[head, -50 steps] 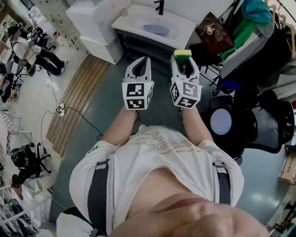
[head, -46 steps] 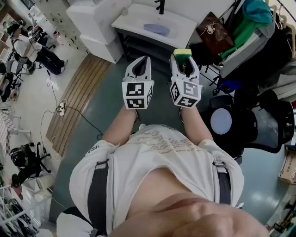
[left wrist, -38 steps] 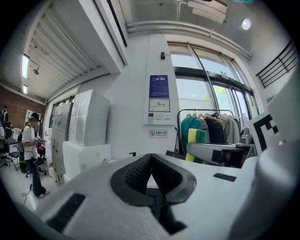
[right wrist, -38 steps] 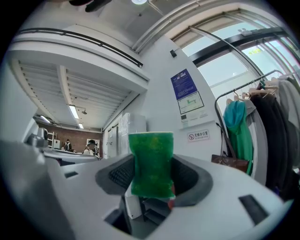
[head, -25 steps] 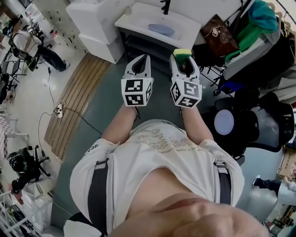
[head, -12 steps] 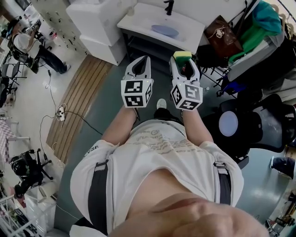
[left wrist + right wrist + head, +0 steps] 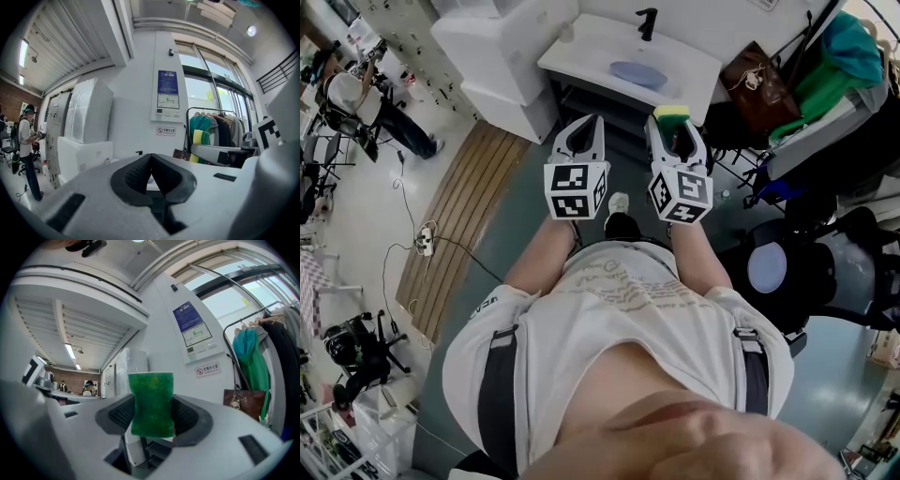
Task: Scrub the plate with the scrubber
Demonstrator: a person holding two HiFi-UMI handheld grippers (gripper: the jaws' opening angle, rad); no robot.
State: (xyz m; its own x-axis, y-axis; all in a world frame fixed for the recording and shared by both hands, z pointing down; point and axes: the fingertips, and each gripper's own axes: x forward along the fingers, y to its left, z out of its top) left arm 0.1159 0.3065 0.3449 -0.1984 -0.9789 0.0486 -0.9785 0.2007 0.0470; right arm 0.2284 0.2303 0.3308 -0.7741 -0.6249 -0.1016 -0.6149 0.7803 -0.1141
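The person is stepping forward. A shoe (image 7: 618, 202) is now showing on the floor (image 7: 525, 220), where a second ago there was only floor. The white surface (image 7: 581, 58) is sitting nearer and larger at the top of the head view. Both grippers are keeping the same raised, side-by-side pose.

The left gripper (image 7: 585, 125) is carrying nothing, its jaws pressed together. The right gripper (image 7: 673, 122) is clamping the scrubber (image 7: 671, 113), a yellow-and-green sponge standing upright between its pads, green face toward that gripper's camera. By my reading the task is still in its approach: the scrubber is in hand but well apart from the plate (image 7: 637, 73), and no scrubbing is happening yet.

The plate, pale blue, is lying flat on the surface, near a black faucet (image 7: 648, 21) at the back edge.

Around the room from the left, a bystander (image 7: 358, 98) is standing, and a wooden mat (image 7: 469, 211) is lying beside white units (image 7: 502, 42). Right of the surface, a brown bag (image 7: 757, 82) and green clothes (image 7: 853, 52) are hanging, with a dark chair (image 7: 853, 272) standing below them.
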